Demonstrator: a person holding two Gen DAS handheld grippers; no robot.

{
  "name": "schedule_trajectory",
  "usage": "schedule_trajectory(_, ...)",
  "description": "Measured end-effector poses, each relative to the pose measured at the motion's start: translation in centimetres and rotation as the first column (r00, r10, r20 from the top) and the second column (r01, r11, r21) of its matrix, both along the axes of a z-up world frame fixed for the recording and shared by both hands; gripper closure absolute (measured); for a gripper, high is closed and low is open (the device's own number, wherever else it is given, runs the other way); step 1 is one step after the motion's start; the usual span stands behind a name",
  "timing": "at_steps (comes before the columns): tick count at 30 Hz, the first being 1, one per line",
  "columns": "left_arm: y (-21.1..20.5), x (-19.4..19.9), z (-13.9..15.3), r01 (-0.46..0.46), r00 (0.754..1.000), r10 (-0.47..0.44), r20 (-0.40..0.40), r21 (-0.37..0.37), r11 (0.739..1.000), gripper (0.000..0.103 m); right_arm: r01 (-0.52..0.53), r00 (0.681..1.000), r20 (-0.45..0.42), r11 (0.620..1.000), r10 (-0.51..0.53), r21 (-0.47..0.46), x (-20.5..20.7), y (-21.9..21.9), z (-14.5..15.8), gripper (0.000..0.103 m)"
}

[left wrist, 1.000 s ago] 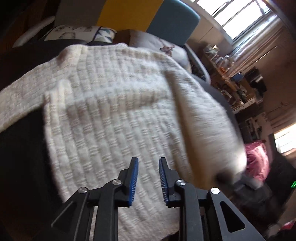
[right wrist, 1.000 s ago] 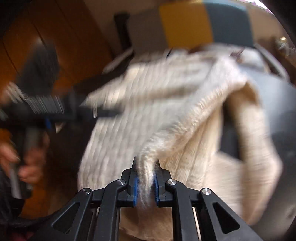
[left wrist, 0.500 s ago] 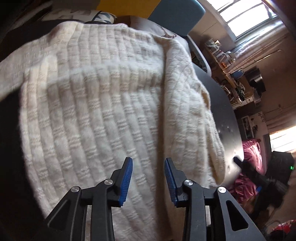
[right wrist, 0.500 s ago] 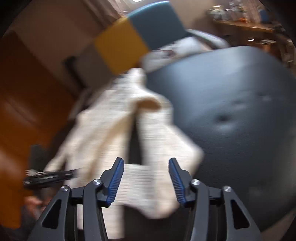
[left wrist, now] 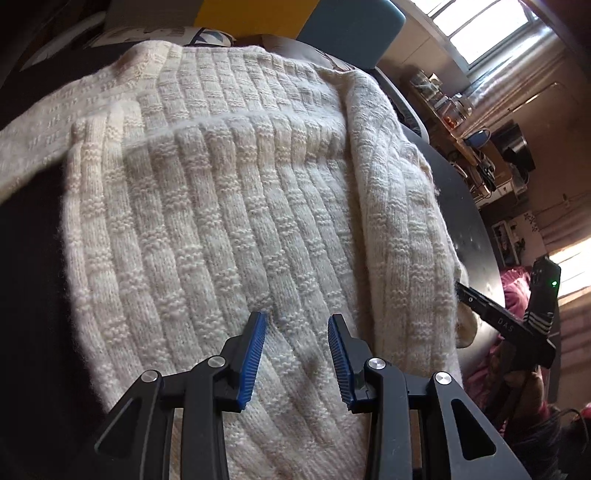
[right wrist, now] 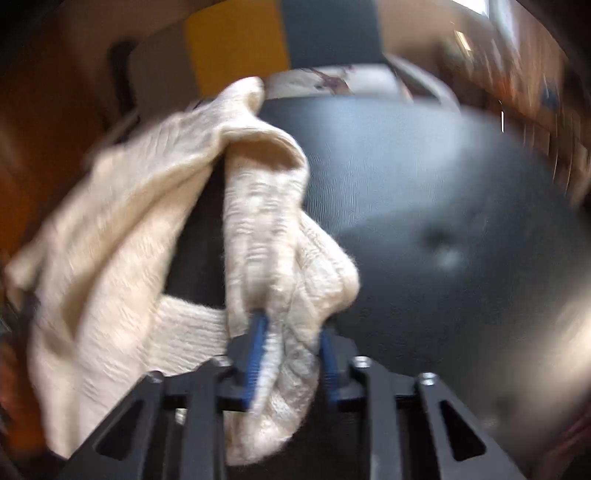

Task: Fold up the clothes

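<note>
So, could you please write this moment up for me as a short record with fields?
garment: cream knit sweater, spread over a dark padded surface
left gripper: jaws apart, above the sweater's body, nothing between the pads
right gripper: jaws closing, a bunched fold of the sweater between its pads
right gripper seen from the left wrist: at the sweater's right edge
fold state: one side lies doubled over the body; not yet a neat stack
background: yellow and teal panels
image quality: right wrist view blurred
</note>
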State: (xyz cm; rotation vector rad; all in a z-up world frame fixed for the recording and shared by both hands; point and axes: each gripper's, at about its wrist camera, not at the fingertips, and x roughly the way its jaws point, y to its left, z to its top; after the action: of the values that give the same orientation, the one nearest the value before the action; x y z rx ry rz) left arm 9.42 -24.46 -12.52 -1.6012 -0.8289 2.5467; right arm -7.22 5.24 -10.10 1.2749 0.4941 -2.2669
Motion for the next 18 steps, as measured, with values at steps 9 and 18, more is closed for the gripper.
schedule_trajectory(9,2.3,0.8,0.7,0.223,0.975,-0.22,0.039,-0.224,0.949,0.067,0.148,0.944,-0.33,0.854,0.029,0.498,-3.7,5.2,5.6,0.087)
schedule_trajectory(18,-1.2,1.2,1.8,0.154,0.988,-0.153,-0.023,0.045,0.987,0.067,0.289,0.944,-0.269,0.875,-0.193,0.388,-8.8,9.1,5.9,0.077)
